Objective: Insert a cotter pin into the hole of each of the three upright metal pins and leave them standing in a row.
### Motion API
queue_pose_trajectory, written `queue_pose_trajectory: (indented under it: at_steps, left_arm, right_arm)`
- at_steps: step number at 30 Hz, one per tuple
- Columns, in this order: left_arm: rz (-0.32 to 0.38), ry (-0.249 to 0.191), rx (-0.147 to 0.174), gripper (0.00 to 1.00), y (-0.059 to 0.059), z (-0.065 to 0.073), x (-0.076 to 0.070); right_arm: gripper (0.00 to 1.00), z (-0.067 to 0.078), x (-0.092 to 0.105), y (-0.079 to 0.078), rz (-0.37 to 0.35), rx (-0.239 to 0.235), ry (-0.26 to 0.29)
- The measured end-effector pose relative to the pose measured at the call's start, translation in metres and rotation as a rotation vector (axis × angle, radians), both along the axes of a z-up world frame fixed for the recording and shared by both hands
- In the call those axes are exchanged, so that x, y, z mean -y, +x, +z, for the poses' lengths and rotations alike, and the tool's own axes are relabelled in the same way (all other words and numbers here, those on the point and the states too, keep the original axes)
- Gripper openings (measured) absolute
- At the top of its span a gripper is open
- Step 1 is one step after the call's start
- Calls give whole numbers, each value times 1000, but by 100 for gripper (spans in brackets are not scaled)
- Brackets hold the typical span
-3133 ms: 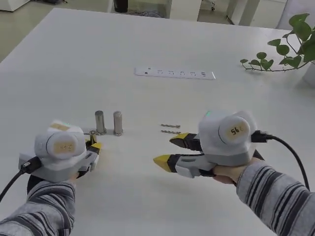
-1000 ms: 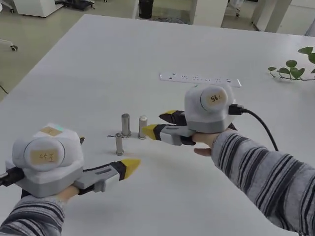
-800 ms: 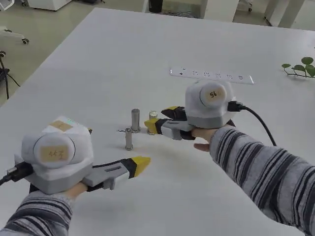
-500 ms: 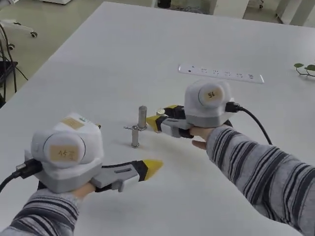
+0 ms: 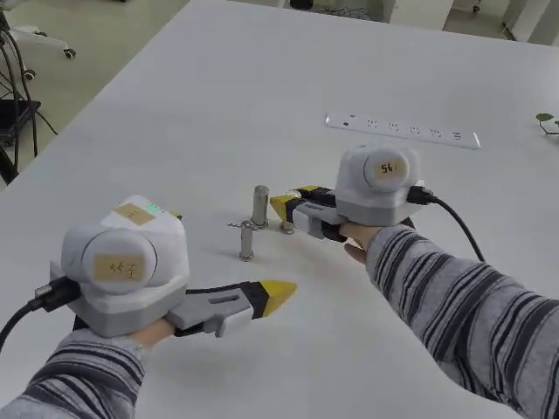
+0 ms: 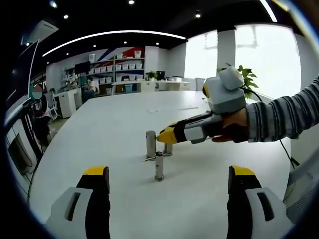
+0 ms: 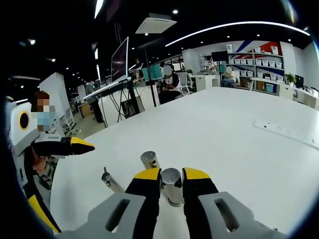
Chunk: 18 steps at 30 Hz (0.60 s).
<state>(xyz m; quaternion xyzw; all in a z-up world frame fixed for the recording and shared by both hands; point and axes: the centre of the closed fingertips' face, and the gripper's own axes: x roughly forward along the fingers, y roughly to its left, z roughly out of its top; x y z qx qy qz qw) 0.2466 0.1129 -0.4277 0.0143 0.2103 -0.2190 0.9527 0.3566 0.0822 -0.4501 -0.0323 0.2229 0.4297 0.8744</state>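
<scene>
ok, left gripper hung open, clear of the work. on the surface, the cottered pin and a bare pin stood close together. right gripper was clamped on the third pin; swinging it sideways could topple its neighbours.

Table: plain white. Pins: silver-grey metal. Left gripper, right gripper: pale grey shells, black jaws, yellow tips. Sleeve: grey, dark stripes. Power strip: white. Cable: black.

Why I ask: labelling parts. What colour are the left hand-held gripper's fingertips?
Yellow fingertips, clearest in the left gripper view.
</scene>
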Motion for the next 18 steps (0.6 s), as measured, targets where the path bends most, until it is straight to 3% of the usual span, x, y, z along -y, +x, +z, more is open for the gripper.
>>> queue_pose_trajectory:
  at_steps: [3,6,7,10,18]
  left_arm:
    - [6,-6,12,99,1,2,0]
    - [10,-22,32,99,2,7,1]
    - [10,-20,31,99,2,6,0]
    - [12,-15,26,99,2,5,-1]
    - [8,-1,26,99,2,5,-1]
  right_arm:
    - [11,0,1,0,1,-3,-3]
    - [9,4,5,2,-8,25,-16]
    - [9,3,6,2,-15,15,-18]
    - [9,3,11,2,-31,55,-72]
    - [9,11,18,-10,-18,79,-94]
